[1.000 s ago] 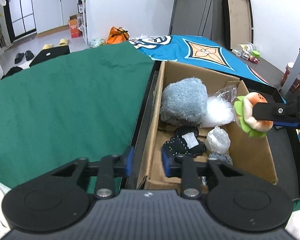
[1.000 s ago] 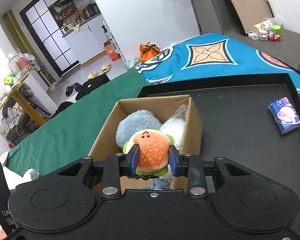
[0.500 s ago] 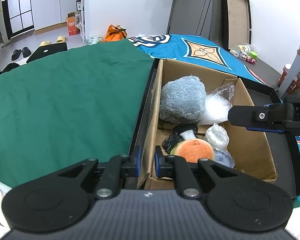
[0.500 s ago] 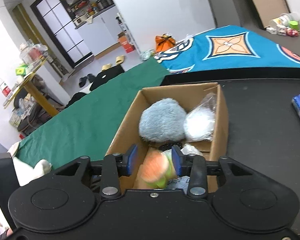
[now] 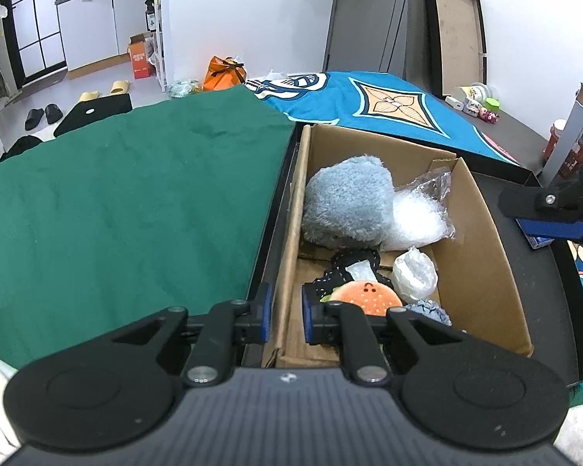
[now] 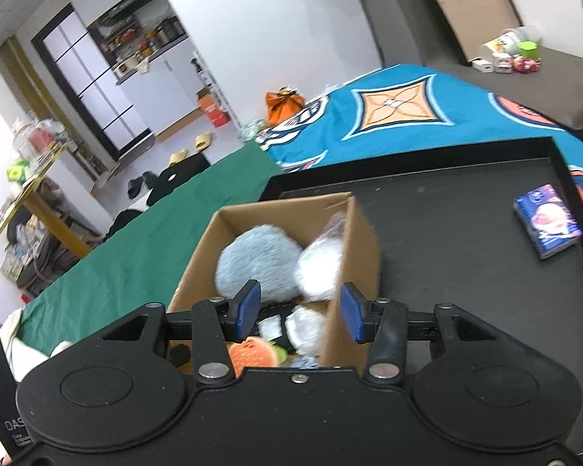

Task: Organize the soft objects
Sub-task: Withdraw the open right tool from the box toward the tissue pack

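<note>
Released since the earlier frame, the burger plush (image 5: 365, 296) is now lying inside the cardboard box (image 5: 482, 233), beside the grey plush (image 5: 348, 204). Right gripper (image 6: 299, 312) is hovering spread and empty; left gripper (image 5: 285, 314) is straddling the box wall, spread.

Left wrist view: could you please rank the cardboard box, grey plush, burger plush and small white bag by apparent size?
1. cardboard box
2. grey plush
3. burger plush and small white bag: look alike; the left gripper hides part of the burger, so unranked.
</note>
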A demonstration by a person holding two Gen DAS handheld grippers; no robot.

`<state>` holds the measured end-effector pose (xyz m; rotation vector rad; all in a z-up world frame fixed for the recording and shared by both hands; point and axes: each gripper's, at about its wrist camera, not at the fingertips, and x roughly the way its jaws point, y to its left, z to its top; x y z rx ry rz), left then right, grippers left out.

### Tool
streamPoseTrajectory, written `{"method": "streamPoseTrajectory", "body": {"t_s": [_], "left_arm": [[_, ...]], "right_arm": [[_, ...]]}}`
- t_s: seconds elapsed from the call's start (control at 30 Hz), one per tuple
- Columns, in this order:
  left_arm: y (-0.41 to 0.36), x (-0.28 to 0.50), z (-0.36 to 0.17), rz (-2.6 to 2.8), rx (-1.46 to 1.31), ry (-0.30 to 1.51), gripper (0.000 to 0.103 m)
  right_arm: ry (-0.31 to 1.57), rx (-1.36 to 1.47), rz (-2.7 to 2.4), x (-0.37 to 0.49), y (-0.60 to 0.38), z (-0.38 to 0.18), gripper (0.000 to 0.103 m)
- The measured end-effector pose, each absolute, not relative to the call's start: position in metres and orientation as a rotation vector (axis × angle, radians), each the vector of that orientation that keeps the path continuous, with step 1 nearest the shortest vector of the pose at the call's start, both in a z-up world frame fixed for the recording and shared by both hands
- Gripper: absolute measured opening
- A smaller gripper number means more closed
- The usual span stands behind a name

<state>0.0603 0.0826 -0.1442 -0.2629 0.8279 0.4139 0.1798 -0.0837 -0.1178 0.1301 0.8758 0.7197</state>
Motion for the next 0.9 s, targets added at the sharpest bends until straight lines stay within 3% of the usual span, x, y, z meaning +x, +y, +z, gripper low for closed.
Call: {"method": "streamPoseTrajectory", "body": {"t_s": [0.27,0.33,0.5,0.9], "left_arm": [[0.076,0.071,-0.145,0.456,-0.239,0.843,0.019],[0.075,0.074,-0.145,0.464,-0.238,0.843,0.021],[0.071,0.08,-0.145,0.48,-0.228,0.845,0.031],[0.056,0.1,-0.148,0.508,-0.169,0.881,0.057]], "right_arm": [[0.864,0.154,0.656,0.197,-0.109,-0.125,0.056],[0.86,0.155,0.638,0.2,-0.115,-0.127,0.063],[0.84,0.108,0.561,0.208,-0.126,-0.132,0.076],[0.842,0.111,0.502,0.23,-0.154,-0.146,0.085]]}}
